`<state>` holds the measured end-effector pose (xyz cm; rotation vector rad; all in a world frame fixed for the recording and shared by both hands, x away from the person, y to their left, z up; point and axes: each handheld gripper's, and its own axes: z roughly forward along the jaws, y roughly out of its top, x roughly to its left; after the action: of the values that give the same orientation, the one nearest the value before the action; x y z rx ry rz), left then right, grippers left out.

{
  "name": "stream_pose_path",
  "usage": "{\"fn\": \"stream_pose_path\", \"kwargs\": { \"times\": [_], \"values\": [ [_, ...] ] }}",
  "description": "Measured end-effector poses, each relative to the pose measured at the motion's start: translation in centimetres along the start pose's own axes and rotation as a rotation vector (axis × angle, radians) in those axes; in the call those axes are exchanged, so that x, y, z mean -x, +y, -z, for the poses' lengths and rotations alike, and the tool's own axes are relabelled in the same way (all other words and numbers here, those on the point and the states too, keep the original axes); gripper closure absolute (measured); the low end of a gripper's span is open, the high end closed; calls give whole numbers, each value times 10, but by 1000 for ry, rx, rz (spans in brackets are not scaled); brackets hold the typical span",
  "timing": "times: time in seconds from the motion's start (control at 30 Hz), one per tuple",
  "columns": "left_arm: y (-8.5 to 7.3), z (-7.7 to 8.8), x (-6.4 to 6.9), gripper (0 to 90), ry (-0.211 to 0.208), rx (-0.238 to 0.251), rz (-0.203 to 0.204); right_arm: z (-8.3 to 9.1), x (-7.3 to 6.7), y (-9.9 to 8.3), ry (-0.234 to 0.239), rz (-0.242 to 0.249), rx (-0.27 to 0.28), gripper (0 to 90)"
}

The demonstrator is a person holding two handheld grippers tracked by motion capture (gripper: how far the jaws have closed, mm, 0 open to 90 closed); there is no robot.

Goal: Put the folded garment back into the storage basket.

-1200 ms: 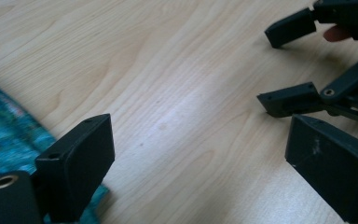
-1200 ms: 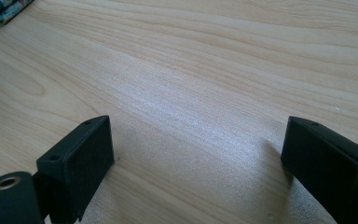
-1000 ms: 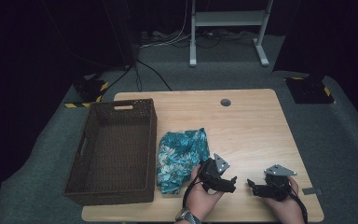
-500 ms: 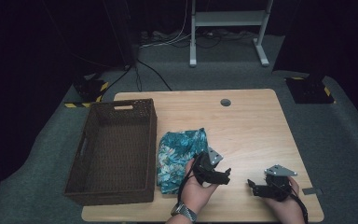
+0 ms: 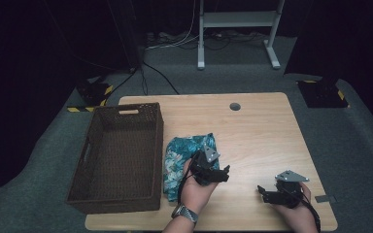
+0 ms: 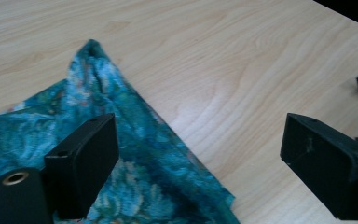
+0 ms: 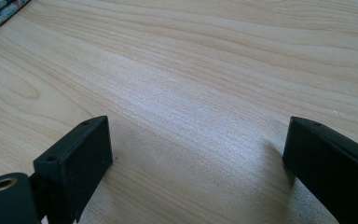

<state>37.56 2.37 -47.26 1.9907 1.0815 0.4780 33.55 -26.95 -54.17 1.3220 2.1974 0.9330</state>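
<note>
From the high view I see my left gripper (image 5: 222,171) held over the near right edge of the teal floral cloth (image 5: 180,156), which lies crumpled on the pale wooden table (image 5: 257,131) just beside the dark wicker basket (image 5: 119,158). The cloth is soft and printed in blue-green blotches with lighter flecks. In the left gripper view it (image 6: 135,154) rises to a folded peak at one corner and its hemmed edge runs diagonally across the wood grain. The left gripper (image 6: 200,154) has its blocky black jaws spread wide: one hangs over the fabric, the other over bare wood, and nothing is pinched between them.

My right gripper (image 5: 263,193) sits near the table's front right edge, well apart from the cloth, a grey three-cornered plate on top. In the right gripper view its (image 7: 198,149) jaws stand spread too, over smooth, lightly streaked wood, with a scrap of the cloth (image 7: 2,8) at the far upper corner.

The basket is rectangular, tightly woven, with cut-out handles in its walls.
</note>
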Motion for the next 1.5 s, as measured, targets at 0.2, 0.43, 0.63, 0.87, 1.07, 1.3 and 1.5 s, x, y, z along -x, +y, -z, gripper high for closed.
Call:
{"fn": "stream_pose_path", "kwargs": {
  "times": [0.2, 0.43, 0.63, 0.87, 1.07, 1.3, 1.5],
  "values": [
    [5, 0, -14, 132, 27, 4, 37, 1, 1, -1, -1, -1, 1, 82],
    [9, -5, -22, 142, 55, -4, 47, 5, 1, -5, -15, -15, 3, 88],
    [11, -15, -24, 142, 61, -14, 49, 5, 1, -5, -19, -18, 2, 86],
    [13, -25, -23, 140, 68, -35, 39, 5, 2, -5, -16, -15, 2, 83],
    [13, -30, -24, 141, 70, -42, 45, 5, 2, -5, -14, -12, 3, 83],
    [16, -38, -24, 137, 70, -55, 45, 5, 2, -5, -13, -12, 2, 84],
    [20, -46, -28, 138, 79, -68, 50, 5, 2, -5, -12, -12, 2, 83]
  ]
}}
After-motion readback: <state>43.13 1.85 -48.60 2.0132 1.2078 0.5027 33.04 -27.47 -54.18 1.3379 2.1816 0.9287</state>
